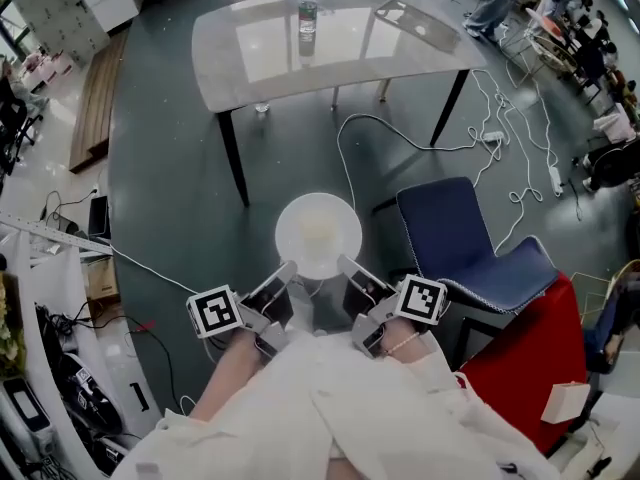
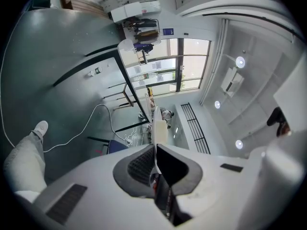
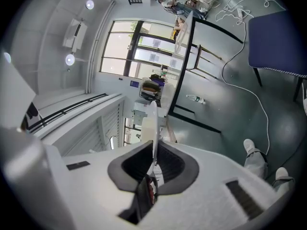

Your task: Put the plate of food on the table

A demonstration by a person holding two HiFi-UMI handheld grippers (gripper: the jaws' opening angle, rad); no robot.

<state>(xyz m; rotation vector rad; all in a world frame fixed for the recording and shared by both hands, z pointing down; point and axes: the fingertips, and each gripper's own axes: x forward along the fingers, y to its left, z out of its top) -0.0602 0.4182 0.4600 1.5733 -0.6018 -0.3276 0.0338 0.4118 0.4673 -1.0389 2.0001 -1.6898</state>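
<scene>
A round white plate with a pale patch of food at its middle hangs over the grey floor, held level in front of the person. My left gripper is shut on its near left rim and my right gripper is shut on its near right rim. In the left gripper view the plate shows edge-on, clamped between the dark pads of the left gripper. The right gripper view shows the same: the plate's thin rim is pinched in the right gripper. The glossy white table stands ahead, beyond the plate.
A water bottle stands on the table. A blue chair and a red object are to the right. White cables trail over the floor. Shelving and clutter line the left side.
</scene>
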